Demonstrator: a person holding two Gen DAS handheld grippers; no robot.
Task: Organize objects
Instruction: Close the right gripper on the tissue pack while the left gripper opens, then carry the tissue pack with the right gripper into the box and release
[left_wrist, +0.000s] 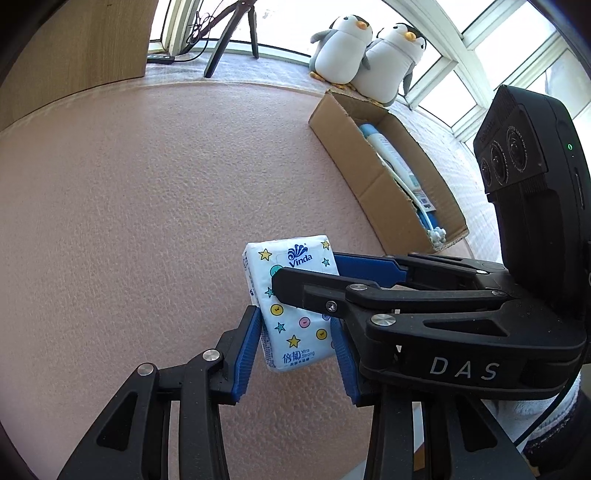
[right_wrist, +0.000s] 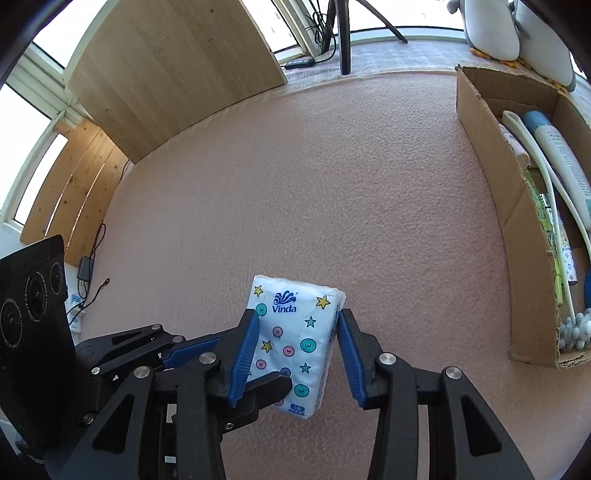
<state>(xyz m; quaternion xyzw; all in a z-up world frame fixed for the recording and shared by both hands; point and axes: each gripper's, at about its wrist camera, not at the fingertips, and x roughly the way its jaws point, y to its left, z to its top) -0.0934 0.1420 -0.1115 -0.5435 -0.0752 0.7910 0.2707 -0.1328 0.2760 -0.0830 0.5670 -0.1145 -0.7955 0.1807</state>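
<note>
Here a Vinda tissue pack (left_wrist: 293, 308) sits between both pairs of tongs over the pink tabletop (left_wrist: 147, 203). The left gripper (left_wrist: 295, 349) brackets its near end with blue pads close on either side; whether they press it I cannot tell. The right gripper (right_wrist: 297, 354) brackets it likewise, its right pad touching the pack's edge. A cardboard box (right_wrist: 491, 192) of toiletries lies far right, two plush penguins (left_wrist: 369, 55) beyond

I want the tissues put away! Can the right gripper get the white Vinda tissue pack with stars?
Probably yes. The white star-printed Vinda tissue pack already sits between the right gripper's blue fingers, though the left gripper is around it too.
</note>
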